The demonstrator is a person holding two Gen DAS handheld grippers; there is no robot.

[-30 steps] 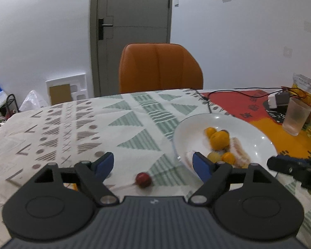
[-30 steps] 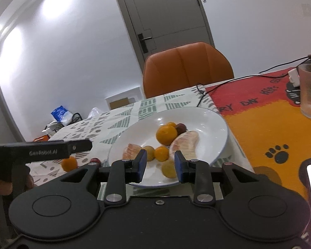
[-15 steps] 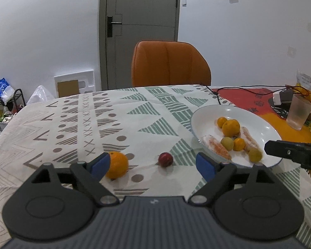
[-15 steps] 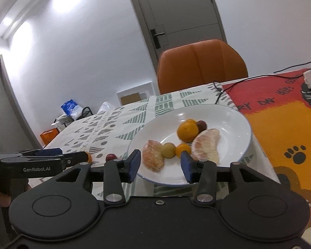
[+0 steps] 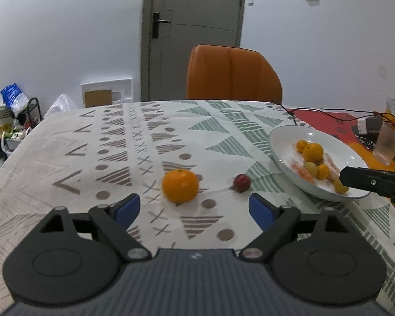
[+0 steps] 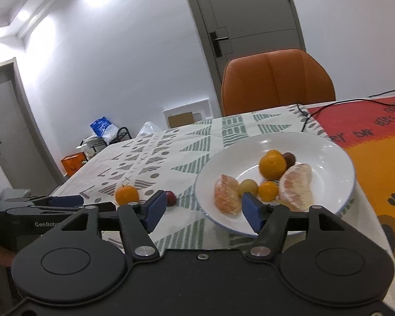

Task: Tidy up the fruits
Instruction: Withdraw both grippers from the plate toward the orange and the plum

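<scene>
One orange [image 5: 180,185] and one red fruit [image 5: 241,182] are lying on the worktop [image 5: 65,142], left of the plate [image 6: 329,155] holding seven fruits. The left tool [image 5: 194,209] is gaping wide, empty; the right tool [image 6: 201,208] is opening, gripping nothing.

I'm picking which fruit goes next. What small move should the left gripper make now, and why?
Probably ease the left gripper forward around the orange: it lies on the tablecloth just ahead between open jaws, outside the plate.
</scene>
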